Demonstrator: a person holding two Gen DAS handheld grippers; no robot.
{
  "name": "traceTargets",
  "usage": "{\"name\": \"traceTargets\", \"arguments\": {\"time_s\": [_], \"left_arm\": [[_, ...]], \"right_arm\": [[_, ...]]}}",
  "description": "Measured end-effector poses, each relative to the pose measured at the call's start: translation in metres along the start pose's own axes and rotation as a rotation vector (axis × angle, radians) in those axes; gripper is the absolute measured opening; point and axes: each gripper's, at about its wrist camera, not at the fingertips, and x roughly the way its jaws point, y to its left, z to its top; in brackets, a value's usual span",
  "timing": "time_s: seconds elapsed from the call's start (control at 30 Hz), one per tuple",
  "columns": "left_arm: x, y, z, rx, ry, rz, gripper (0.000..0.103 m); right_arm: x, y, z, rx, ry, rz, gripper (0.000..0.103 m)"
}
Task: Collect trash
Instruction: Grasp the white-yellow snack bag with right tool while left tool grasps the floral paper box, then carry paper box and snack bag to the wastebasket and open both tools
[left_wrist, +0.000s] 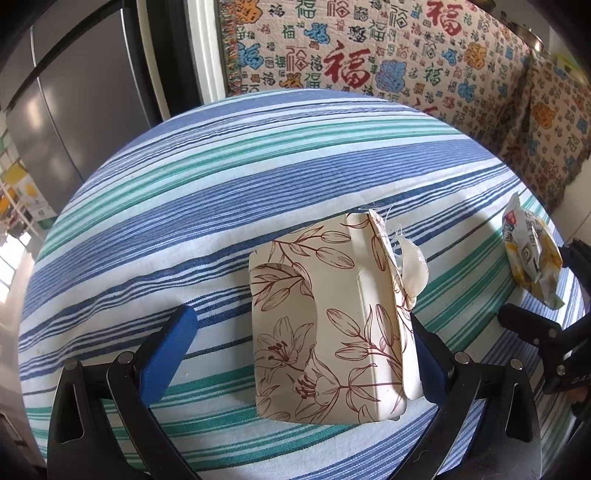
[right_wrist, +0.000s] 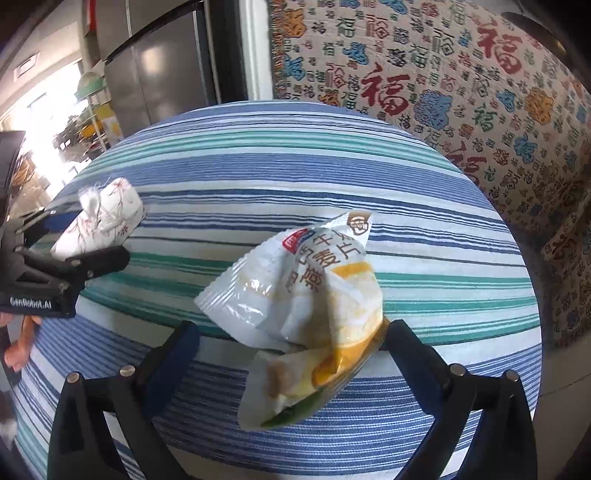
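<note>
The floral paper box (left_wrist: 325, 325) lies between the wide-spread fingers of the left tool (left_wrist: 295, 354), its long axis pointing away, on the striped surface (left_wrist: 221, 177); the right tool (right_wrist: 291, 354), also released, flanks a crumpled snack wrapper (right_wrist: 306, 306) standing tilted, top pointing away.

Both views are bright with daylight. In the right wrist view a window area (right_wrist: 48, 107) at the left is blown out to white. The fridge door (left_wrist: 70, 122) shows soft glare. The fisheye lens bends the striped tablecloth (left_wrist: 229, 177) strongly, and the corners go black. The snack wrapper (right_wrist: 314, 295) looks slightly blurred, with glossy highlights.
</note>
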Motion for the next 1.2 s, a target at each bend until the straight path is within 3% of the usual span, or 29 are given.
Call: {"name": "traceTargets", "arguments": {"time_s": [0.17,0.23,0.37,0.4,0.43,0.47,0.53,0.9,1.0,1.2], "left_arm": [[-0.004,-0.002,0.0,-0.017,-0.004,-0.011,0.101],[-0.008,-0.007,0.0,-0.013,-0.019,-0.044,0.099],[-0.017,-0.02,0.003,0.042,-0.058,-0.019,0.094],[-0.019,-0.021,0.005,0.04,-0.066,-0.02,0.091],[-0.02,-0.02,0.006,0.033,-0.071,-0.026,0.078],[-0.02,-0.019,0.007,0.027,-0.071,-0.032,0.06],[-0.023,-0.018,0.007,0.023,-0.087,-0.05,0.047],[-0.061,-0.037,0.005,0.034,-0.137,-0.15,0.042],[-0.081,-0.062,0.006,0.082,-0.159,-0.188,0.042],[-0.124,-0.154,0.001,0.204,-0.184,-0.361,0.042]], "right_arm": [[-0.005,-0.014,0.0,0.006,0.068,0.004,0.103],[-0.013,-0.021,0.001,0.041,0.047,0.043,0.102],[-0.028,-0.017,0.005,-0.011,-0.025,0.07,0.102],[-0.026,-0.017,0.005,-0.015,-0.018,0.057,0.095],[-0.023,-0.018,0.005,-0.008,-0.007,0.054,0.058],[-0.017,-0.021,0.006,0.014,0.023,0.071,0.049],[-0.019,-0.026,0.009,0.059,0.017,0.074,0.045],[-0.087,-0.047,-0.002,0.102,-0.086,0.039,0.043],[-0.114,-0.068,-0.02,0.153,-0.111,0.016,0.043],[-0.155,-0.128,-0.077,0.298,-0.117,-0.12,0.043]]}}
